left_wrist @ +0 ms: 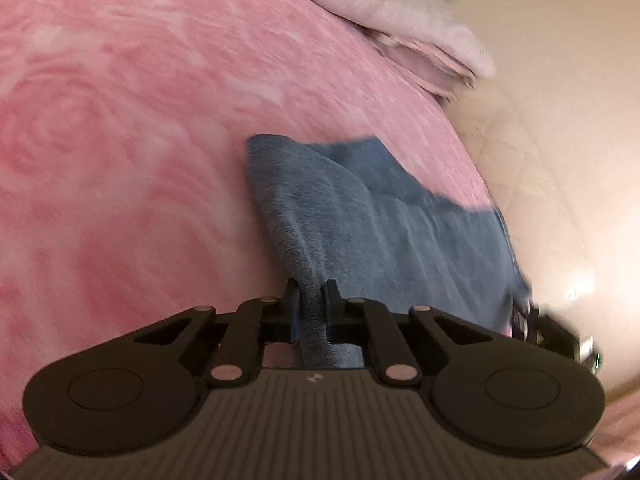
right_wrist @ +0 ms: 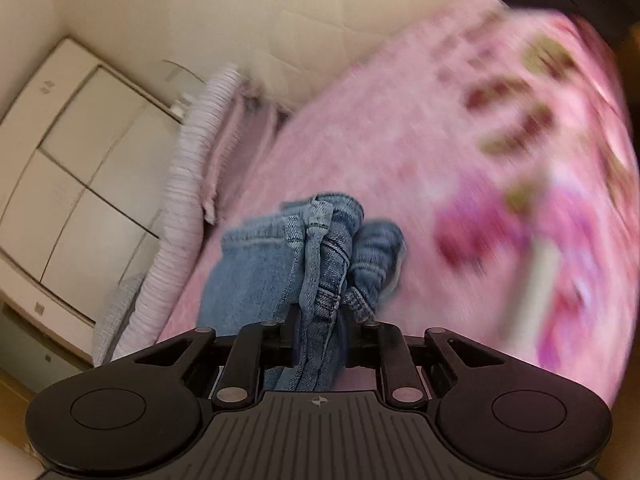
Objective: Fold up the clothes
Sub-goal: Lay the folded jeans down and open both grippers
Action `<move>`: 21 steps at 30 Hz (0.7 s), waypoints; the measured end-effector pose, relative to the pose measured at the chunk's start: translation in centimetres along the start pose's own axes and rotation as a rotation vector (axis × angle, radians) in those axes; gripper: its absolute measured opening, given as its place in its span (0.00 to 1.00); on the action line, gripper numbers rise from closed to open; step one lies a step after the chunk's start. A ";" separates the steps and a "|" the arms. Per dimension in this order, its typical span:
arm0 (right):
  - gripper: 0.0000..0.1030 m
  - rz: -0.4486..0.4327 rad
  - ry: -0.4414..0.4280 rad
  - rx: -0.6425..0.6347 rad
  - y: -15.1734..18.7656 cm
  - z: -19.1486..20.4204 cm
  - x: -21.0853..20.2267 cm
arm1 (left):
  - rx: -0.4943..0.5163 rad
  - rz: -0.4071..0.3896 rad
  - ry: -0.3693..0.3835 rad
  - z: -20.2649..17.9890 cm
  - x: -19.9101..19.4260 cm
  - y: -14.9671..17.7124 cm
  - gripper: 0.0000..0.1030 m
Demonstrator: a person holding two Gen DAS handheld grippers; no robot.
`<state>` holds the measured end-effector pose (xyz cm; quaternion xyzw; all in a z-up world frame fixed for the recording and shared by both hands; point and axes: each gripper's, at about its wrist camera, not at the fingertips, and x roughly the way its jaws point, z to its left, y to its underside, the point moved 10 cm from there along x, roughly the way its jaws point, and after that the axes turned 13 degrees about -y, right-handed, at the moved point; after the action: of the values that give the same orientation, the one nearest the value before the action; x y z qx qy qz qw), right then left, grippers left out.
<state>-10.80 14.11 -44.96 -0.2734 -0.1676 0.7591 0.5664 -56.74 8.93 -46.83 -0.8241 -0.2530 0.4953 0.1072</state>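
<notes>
Our left gripper [left_wrist: 311, 294] pinches a fold of the blue denim jeans [left_wrist: 384, 224] above the pink floral bedspread [left_wrist: 120, 140]; our right gripper [right_wrist: 322, 320] clamps their bunched waistband [right_wrist: 328, 248].

Left gripper [left_wrist: 312, 300] was clamped on a bunched fold of the blue fuzzy-textured garment [left_wrist: 384, 232]. Garment stretched away over the pink rose-patterned bedspread [left_wrist: 132, 132] toward the bed's right edge. Folded pale pink blanket [left_wrist: 404, 20] sat at the far edge. Cream tiled floor [left_wrist: 560, 160] at right. Frame motion-blurred.
</notes>
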 end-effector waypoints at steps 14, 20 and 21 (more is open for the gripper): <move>0.39 0.147 0.080 -0.370 11.1 7.2 -8.4 | 0.165 -0.124 -0.014 -0.6 -2.9 -2.3 0.12; 0.33 0.272 -0.041 -0.543 21.6 13.2 -8.5 | 0.481 -0.112 -0.048 -4.3 2.5 -2.4 0.09; 0.31 0.316 -0.024 -0.540 23.1 13.0 -7.9 | 0.497 -0.100 -0.066 -3.7 3.2 -2.2 0.06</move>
<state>-34.73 0.29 -45.92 -0.4276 -0.3253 0.7691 0.3461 -52.93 12.74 -46.53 -0.7422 -0.1676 0.5630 0.3225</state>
